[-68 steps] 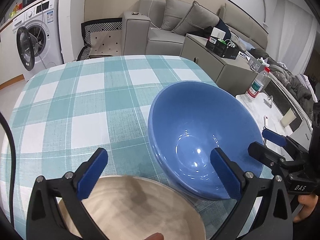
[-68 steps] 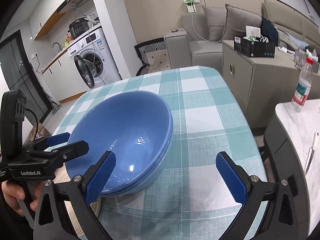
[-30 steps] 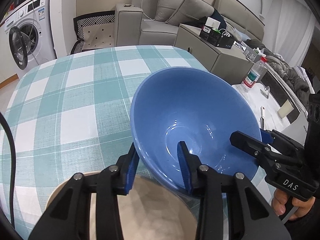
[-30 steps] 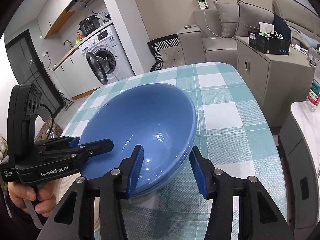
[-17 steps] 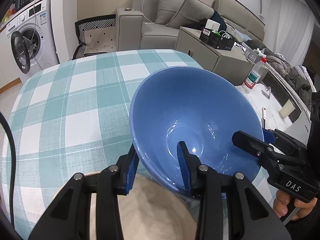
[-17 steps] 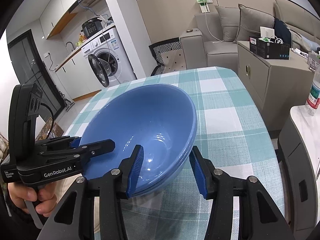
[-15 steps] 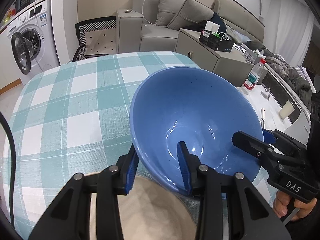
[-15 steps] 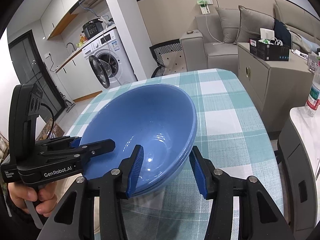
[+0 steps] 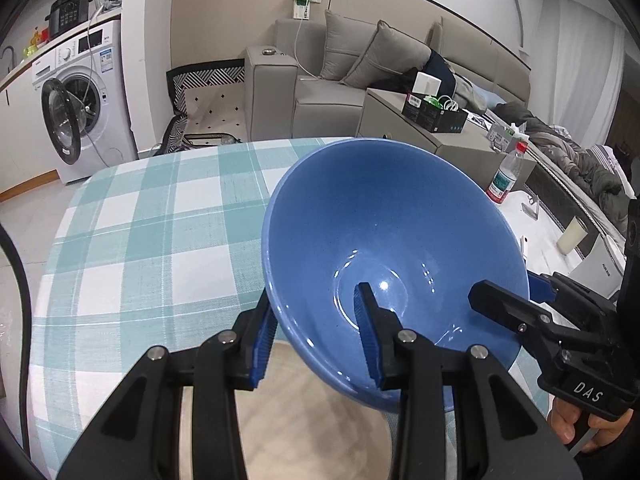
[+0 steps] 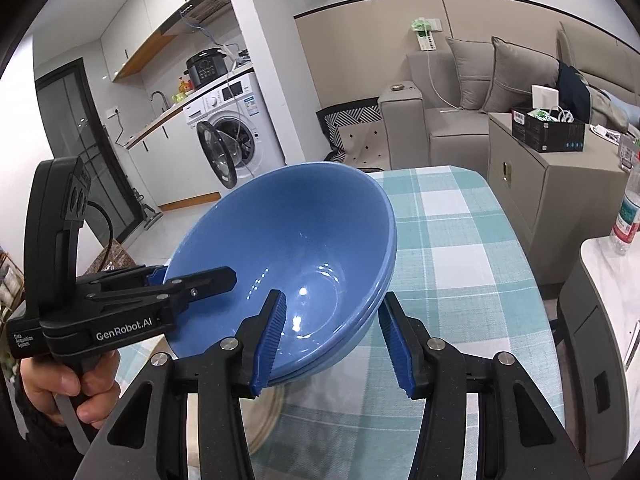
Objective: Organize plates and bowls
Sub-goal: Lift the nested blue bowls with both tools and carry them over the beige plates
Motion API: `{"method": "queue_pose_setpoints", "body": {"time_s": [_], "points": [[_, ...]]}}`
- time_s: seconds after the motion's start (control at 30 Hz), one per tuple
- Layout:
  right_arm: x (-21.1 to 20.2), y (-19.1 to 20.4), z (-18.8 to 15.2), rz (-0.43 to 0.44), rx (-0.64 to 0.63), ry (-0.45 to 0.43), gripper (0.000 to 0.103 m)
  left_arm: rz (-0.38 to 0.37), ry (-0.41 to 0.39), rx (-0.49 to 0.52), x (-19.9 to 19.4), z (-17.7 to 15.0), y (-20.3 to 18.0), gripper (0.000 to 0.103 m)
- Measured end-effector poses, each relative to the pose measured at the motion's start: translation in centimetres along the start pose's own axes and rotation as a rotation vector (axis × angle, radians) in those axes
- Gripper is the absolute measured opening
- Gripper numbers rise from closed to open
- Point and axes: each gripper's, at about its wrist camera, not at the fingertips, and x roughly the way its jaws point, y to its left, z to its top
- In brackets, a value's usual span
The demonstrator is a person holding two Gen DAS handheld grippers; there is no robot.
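Above checked tablecloth (image 9: 160,220), both grippers (image 9: 316,336) (image 10: 332,336) clamp stacked glossy blue bowls (image 9: 384,248); uneven lift could slip them.

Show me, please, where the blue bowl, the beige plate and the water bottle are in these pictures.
blue bowl (image 9: 384,236), left wrist view, on its inner wall.
beige plate (image 9: 304,432), left wrist view, on its bare face under the bowl.
water bottle (image 9: 506,176), left wrist view, on its body.

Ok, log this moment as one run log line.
left hand-held gripper: shut on blue bowls | right hand-held gripper: shut on blue bowls | beige plate: underneath
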Motion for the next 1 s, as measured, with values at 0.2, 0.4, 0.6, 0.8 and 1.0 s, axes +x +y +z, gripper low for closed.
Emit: {"method": "queue_pose_setpoints", "body": {"time_s": [0.2, 0.4, 0.6, 0.8, 1.0], "points": [[-0.6, 1.9, -0.1, 0.032, -0.022, -0.007, 0.049, 0.033, -0.034, -0.003, -2.0, -0.8, 1.0, 0.037], [-0.9, 3.9, -0.5, 0.054, -0.043, -0.013, 0.049, 0.058, -0.054, -0.02, -3.3, -1.8, 2.1, 0.037], [-0.7, 5.7, -0.9, 0.087, -0.056, -0.009, 0.049, 0.091, -0.07, -0.034, -4.6, -2.7, 3.2, 0.037], [0.0, 7.1, -1.4, 0.112, -0.071, 0.012, 0.049, 0.113, -0.066, -0.052, -5.2, -4.1, 4.6, 0.037], [0.8, 8.6, -2.0, 0.143, -0.088, 0.036, 0.049, 0.128, -0.067, -0.078, -5.8, -5.4, 5.8, 0.037]]}}
